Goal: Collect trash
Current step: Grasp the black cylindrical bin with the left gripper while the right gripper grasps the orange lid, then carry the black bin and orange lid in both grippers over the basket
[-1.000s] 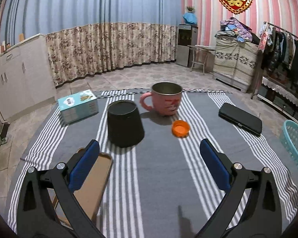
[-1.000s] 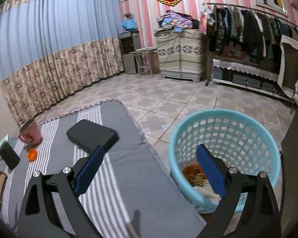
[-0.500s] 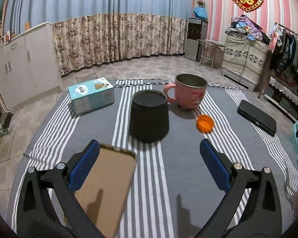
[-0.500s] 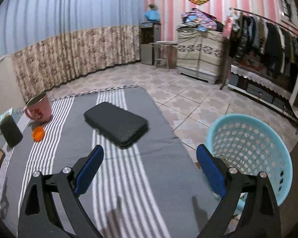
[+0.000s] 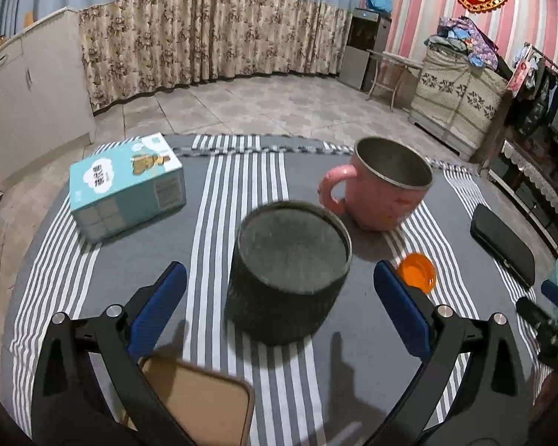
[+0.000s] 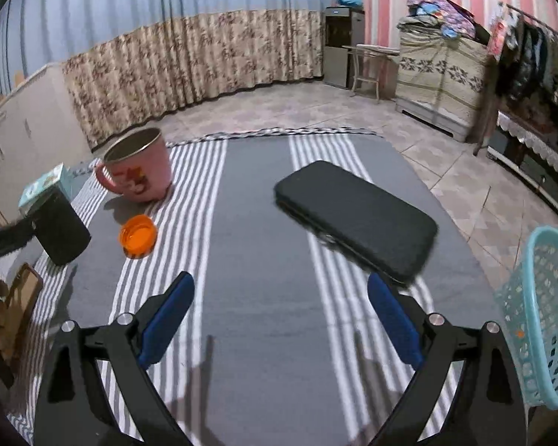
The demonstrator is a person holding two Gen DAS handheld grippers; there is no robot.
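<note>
Orange cap (image 5: 416, 277) lies on striped counter (image 5: 241, 171), just right of black cup (image 5: 289, 267), in front of pink mug (image 5: 381, 186). Left gripper (image 5: 279, 306) w/ fingers spread wide, empty, black cup between them but not touched. Right gripper (image 6: 281, 321) also released, nothing held, above counter near black case (image 6: 355, 219). Teal basket (image 6: 543, 319) off counter's right edge.
</note>
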